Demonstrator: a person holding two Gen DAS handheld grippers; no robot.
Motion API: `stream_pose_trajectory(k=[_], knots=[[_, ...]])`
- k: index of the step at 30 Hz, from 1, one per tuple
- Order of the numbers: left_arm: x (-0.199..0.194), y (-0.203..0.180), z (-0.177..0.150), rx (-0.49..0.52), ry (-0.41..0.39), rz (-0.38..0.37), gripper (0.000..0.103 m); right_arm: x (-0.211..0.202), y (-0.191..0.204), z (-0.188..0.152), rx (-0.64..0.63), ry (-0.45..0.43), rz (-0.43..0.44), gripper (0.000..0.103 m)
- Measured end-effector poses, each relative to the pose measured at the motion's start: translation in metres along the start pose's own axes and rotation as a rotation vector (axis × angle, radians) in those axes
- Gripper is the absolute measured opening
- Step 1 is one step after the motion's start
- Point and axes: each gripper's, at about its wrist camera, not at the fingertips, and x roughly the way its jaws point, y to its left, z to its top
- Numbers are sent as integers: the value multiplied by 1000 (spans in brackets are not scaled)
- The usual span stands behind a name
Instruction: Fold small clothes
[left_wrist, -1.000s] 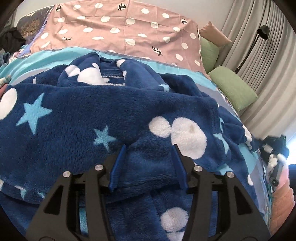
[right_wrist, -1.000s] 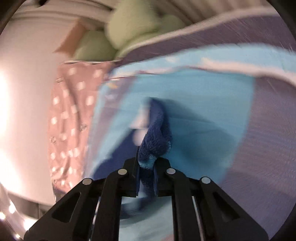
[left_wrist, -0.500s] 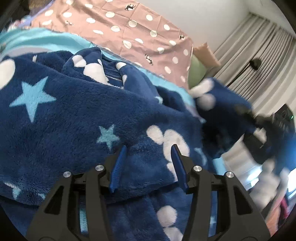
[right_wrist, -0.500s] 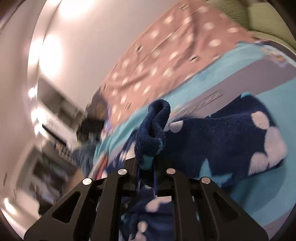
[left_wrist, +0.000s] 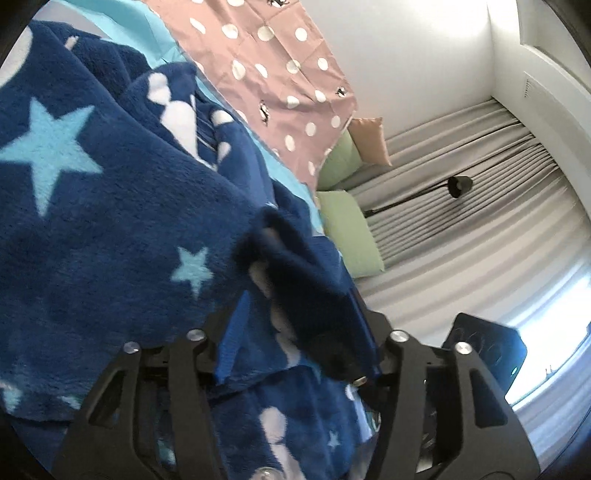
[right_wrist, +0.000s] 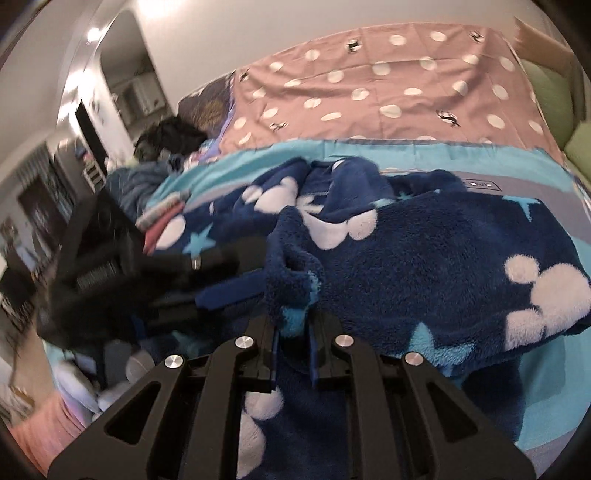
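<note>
— Listing item one: fleece garment (right_wrist: 424, 266), navy with stars and white blobs, spread on the bed (right_wrist: 369, 155). Where's it held?

— Right gripper (right_wrist: 293, 325): fingers pressed together, pinching a bunched edge. Left gripper (left_wrist: 295, 332): fingers spread, fleece lying between them.

— Background?

— Pink dotted cover (left_wrist: 280, 70), green pillows (left_wrist: 351, 236), lamp (left_wrist: 458, 184).
</note>
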Motion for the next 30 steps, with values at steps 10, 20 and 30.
stream_pose_trajectory(k=[10,20,30], knots=[[8,-16,-3,94,36,27,15,9,46,-15,-228,10,-19,26],[-80,-54,22,311,-236,206,14,-49,6,-11,-166,-135,-167,49],[-131,-46,34,264,-352,222,14,-40,-95,-27,110,44,-424,52]])
